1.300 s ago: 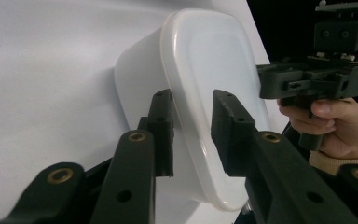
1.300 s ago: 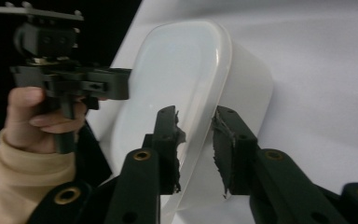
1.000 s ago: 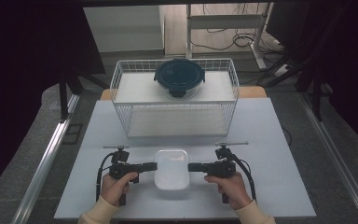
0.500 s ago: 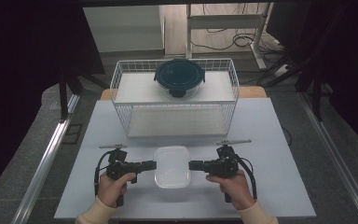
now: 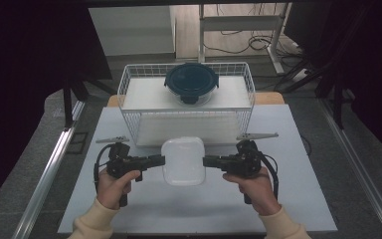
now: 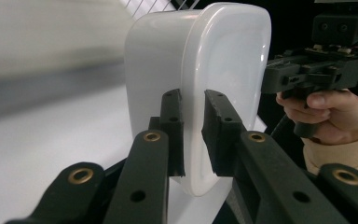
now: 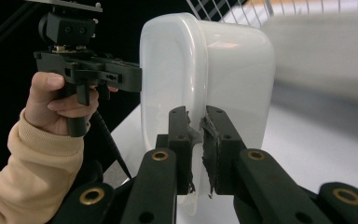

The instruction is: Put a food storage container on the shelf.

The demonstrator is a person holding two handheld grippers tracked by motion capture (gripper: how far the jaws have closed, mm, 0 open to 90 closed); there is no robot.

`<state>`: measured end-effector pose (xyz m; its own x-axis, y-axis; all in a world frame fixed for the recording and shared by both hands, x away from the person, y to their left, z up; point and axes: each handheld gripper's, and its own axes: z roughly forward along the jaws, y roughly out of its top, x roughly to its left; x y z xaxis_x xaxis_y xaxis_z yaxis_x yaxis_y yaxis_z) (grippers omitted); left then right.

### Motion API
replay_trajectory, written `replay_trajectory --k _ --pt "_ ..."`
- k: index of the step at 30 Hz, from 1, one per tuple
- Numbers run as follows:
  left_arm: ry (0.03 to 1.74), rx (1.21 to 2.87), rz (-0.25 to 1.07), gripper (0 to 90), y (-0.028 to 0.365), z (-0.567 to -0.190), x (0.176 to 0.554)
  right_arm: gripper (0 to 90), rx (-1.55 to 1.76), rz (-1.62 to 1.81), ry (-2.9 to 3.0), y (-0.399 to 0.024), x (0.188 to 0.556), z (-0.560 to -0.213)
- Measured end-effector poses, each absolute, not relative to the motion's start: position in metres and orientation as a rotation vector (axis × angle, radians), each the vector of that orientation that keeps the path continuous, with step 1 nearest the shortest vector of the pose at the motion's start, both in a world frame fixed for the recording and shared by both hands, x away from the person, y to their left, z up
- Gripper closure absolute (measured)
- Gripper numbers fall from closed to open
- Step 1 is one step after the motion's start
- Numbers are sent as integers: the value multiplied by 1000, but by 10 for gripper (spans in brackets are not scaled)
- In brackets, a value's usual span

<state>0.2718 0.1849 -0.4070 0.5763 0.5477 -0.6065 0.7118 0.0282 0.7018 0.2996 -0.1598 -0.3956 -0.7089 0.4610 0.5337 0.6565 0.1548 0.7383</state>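
- Your left hand-held gripper [image 5: 160, 160] is clamped on the left rim of the white container [image 5: 183, 161]; in the left gripper view its jaws pinch the lip of the white container [image 6: 200, 88] from both sides.
- Your right hand-held gripper [image 5: 208, 161] grips the opposite rim the same way, jaws closed on the thin edge of the container [image 7: 205, 79].
- So the two-sided grasp is done, and the container looks to be held off the table [image 5: 288, 199], level between your hands, just in front of the wire basket [image 5: 129, 84].
- The basket already holds a round container with a dark blue lid [image 5: 191, 82], sitting toward its back.
- What is left, as I judge it: carry the white container up over the basket's near wall, set it down in the free space in front of the round one, then let go with both grippers.
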Motion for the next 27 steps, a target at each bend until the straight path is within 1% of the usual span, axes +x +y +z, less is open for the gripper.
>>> replay_trajectory --k 2,5,7,11,12,13,19,27 --pt "1039 1637 -147 789 186 -387 275 813 -1070 -1629 -2262 -160 302 -376" --pt "1016 1639 -131 789 186 -373 278 814 -1059 -1648 -2270 -160 303 -363" --pt "989 1635 -119 790 188 -355 281 813 -1040 -1672 -2281 -161 306 -344" --pt "966 1640 -69 791 189 -332 284 813 -1021 -1706 -2312 -158 309 -320" --pt "966 1640 -69 792 189 -332 284 813 -1016 -1712 -2320 -157 311 -315" --pt "960 1640 -50 793 190 -322 286 812 -1015 -1717 -2320 -157 313 -311" --pt "945 1641 -17 794 192 -301 295 812 -999 -1741 -2340 -153 322 -289" --pt "943 1630 -21 793 193 -287 310 812 -1009 -1752 -2348 -151 334 -271"
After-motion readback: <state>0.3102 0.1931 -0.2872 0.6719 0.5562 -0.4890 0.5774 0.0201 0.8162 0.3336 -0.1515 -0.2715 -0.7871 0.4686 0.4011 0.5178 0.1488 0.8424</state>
